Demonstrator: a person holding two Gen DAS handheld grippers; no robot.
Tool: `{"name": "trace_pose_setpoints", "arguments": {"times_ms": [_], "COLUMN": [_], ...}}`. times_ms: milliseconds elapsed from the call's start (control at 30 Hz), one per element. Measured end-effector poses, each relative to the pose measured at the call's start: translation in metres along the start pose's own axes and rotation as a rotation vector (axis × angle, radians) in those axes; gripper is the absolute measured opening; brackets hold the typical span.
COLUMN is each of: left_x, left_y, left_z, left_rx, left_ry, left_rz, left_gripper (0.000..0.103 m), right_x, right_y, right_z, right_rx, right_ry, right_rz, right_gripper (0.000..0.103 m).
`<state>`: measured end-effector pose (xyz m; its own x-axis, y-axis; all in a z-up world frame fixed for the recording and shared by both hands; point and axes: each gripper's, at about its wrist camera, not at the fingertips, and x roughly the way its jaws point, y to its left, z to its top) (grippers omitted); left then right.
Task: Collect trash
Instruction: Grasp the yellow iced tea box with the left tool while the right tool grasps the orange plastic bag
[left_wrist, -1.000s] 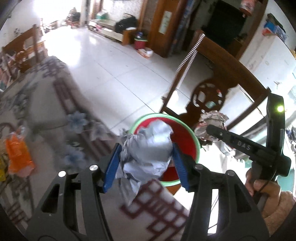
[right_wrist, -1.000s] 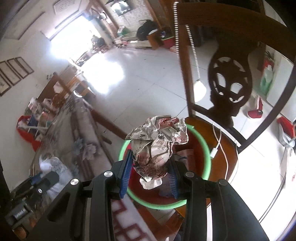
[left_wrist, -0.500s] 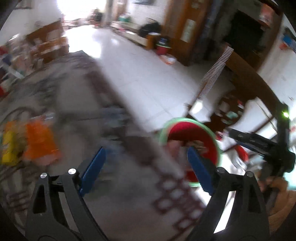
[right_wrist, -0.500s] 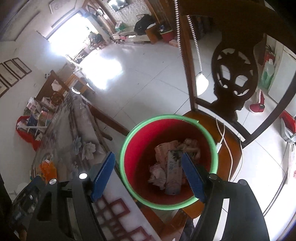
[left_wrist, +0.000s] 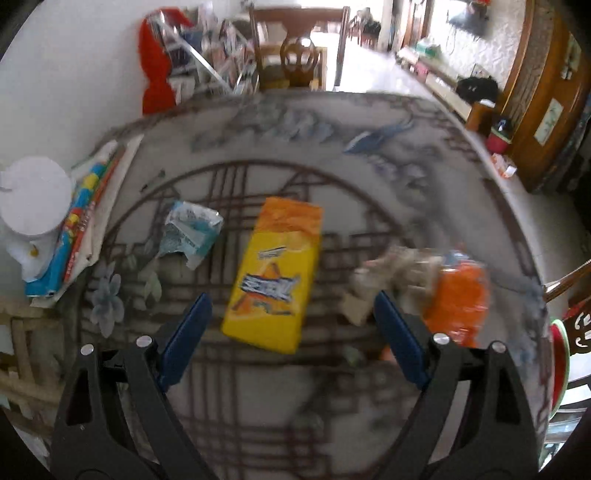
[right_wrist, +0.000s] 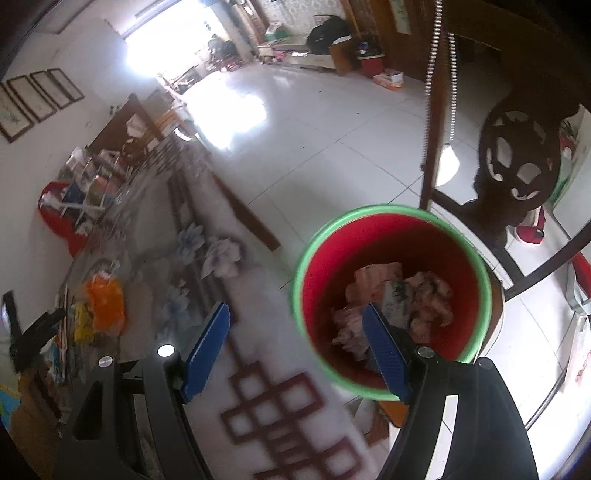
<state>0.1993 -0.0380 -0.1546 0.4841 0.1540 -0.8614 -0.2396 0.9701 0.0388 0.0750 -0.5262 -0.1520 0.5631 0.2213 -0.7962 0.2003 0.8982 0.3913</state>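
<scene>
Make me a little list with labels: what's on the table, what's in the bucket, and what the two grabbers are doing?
left gripper: open, empty, over the table
right gripper: open, empty, beside the bucket
table: patterned top
on table: yellow snack bag, crumpled blue-white wrapper, orange bag, crumpled paper beside the orange bag
table edge: white lid, colourful booklets
bucket: red, green rim, holds crumpled paper trash
still to collect: wrappers and bags on table

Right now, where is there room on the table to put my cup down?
Bare cloth lies near the left gripper, below the yellow snack bag, and beyond it toward the far chair. Crowded: the crumpled paper by the orange bag, and the books.
</scene>
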Motion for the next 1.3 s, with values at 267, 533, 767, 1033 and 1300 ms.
{"name": "trace_pose_setpoints", "arguments": {"times_ms": [267,533,767,1033,1300], "left_x": [0.061,0.056,0.002,-0.031,-0.032], "left_y": [0.027,0.049,0.075,0.097,0.115], "left_z": [0.007,-0.020,-0.091,-0.159,-0.175], "left_rx": [0.006,0.007,0.041,0.085,0.031], "left_ry": [0.119,0.130,0.109,0.123,0.144], "left_rz": [-0.042,-0.164,-0.185,-0.192,-0.234], "left_gripper": [0.086,0.058,0.058,0.058,0.079], "right_x": [-0.003,0.005,0.047,0.120,0.168], "right_y": [0.044,0.107,0.199,0.290,0.311], "right_z": [-0.029,-0.051,-0.052,-0.038,-0.036], "right_rx": [-0.029,-0.104,-0.243,-0.373,-0.354], "right_ry": [0.010,0.022,0.060,0.051,0.104], "right_rz": [-0.020,-0.007,0.089,0.135,0.096], "right_gripper": [0.072,0.072,0.072,0.081,0.054]}}
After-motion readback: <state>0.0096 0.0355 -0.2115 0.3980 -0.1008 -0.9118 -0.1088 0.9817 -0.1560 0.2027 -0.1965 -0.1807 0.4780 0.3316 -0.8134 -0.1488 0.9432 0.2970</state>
